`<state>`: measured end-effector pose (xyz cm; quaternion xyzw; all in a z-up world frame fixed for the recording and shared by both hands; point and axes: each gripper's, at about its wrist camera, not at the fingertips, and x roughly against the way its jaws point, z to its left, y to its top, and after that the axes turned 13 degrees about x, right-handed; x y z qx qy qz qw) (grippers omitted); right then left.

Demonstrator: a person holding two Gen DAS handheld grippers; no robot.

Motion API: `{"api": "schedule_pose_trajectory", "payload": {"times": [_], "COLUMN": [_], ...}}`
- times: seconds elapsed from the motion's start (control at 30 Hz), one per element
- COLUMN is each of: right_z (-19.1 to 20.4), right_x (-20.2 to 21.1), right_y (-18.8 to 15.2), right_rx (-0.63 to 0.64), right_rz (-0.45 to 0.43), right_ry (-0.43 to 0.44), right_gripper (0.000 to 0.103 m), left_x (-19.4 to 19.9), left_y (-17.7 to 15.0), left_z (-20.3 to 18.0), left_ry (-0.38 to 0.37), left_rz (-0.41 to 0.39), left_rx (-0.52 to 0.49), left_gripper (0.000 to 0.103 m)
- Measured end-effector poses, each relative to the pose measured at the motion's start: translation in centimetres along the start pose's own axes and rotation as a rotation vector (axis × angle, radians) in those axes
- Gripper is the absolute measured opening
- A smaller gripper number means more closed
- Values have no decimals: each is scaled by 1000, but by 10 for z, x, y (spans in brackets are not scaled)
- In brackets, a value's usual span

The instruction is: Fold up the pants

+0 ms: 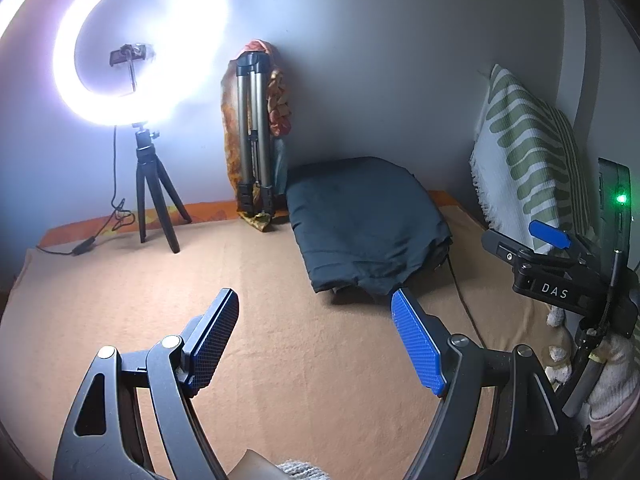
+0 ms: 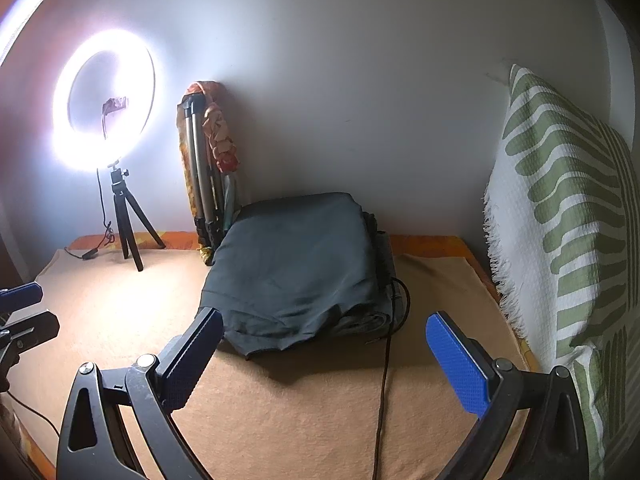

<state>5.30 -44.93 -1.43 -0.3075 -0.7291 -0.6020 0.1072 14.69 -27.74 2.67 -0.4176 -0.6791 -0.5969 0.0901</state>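
Observation:
The dark grey pants [image 1: 366, 222] lie folded in a compact stack on the tan blanket [image 1: 280, 340], against the back wall. In the right wrist view the pants [image 2: 300, 268] sit just ahead of the fingers. My left gripper [image 1: 316, 340] is open and empty, hovering over bare blanket in front of and left of the stack. My right gripper [image 2: 324, 360] is open and empty, close to the stack's near edge, apart from it. The right gripper's body [image 1: 560, 280] shows at the right of the left wrist view.
A lit ring light on a small black tripod [image 1: 154, 196] stands at back left with its cable. A folded silver tripod [image 1: 252, 140] with orange cloth leans on the wall. A green-and-white striped cushion [image 2: 568, 216] stands at the right. A dark cable [image 2: 386, 364] runs beside the pants.

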Motion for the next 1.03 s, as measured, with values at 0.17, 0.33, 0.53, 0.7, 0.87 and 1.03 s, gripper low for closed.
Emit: {"api": "schedule_pose_trajectory", "payload": {"times": [0.17,0.33,0.53,0.7,0.87,1.03], "right_z": [1,4,7,6,7,8], "right_x": [-1,-2,-2,-1,-1,1], "right_y": [1,2,1,1,0,-1], "right_rx": [0,2,8,6,7,8], "right_rz": [0,-4,0,-2,1,1], "right_ry": [6,16,22,25,27,27], "right_gripper": [103,103,103,103,103,103], "left_x": [2,4,4,5,5,4], "left_y": [2,3,2,1,0,-1], "left_z": [3,5,5,4,4,5], "left_ry": [2,0,0,-2,2,5], "left_rz": [-4,-6,-5,-7,-2,4], "left_rx": [5,9,7,1,3,5], "left_gripper": [79,79,79,79,79,79]}}
